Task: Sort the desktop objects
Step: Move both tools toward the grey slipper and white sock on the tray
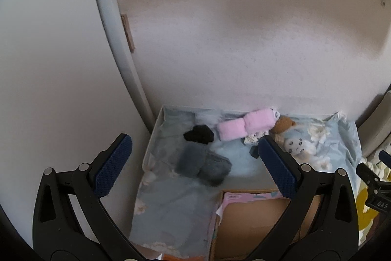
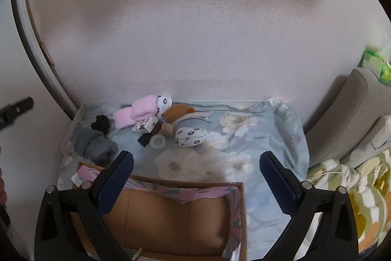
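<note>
Your left tool and right tool hang spread, empty, above box; socks beyond.

My pads are ribbed matt blue rubber. The box at lower centre is plain brown cardboard. The sheet is smooth printed cloth; the socks are fuzzy knit.
</note>
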